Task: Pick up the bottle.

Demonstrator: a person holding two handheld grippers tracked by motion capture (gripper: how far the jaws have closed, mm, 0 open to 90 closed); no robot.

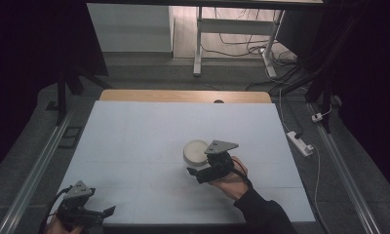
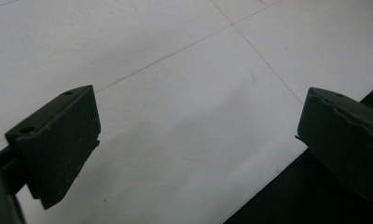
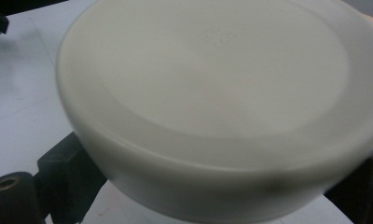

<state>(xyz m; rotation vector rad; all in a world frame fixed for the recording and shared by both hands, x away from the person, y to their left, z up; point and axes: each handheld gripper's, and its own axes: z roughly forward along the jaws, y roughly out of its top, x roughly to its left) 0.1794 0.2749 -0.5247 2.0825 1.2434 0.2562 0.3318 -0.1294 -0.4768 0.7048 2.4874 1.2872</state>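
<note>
I find the right hand-held gripper (image 1: 199, 171) near the middle of the white surface (image 1: 134, 141), its jaws set on either side of a round white container (image 1: 196, 151) with a flat lid; in the right gripper view the container (image 3: 212, 107) sits between the two jaws and touches them, so I record it as gripped; the container rests on the surface; the left hand-held gripper (image 1: 105, 212) lies at the near left edge, well apart; its jaws stand wide with nothing between them.
</note>
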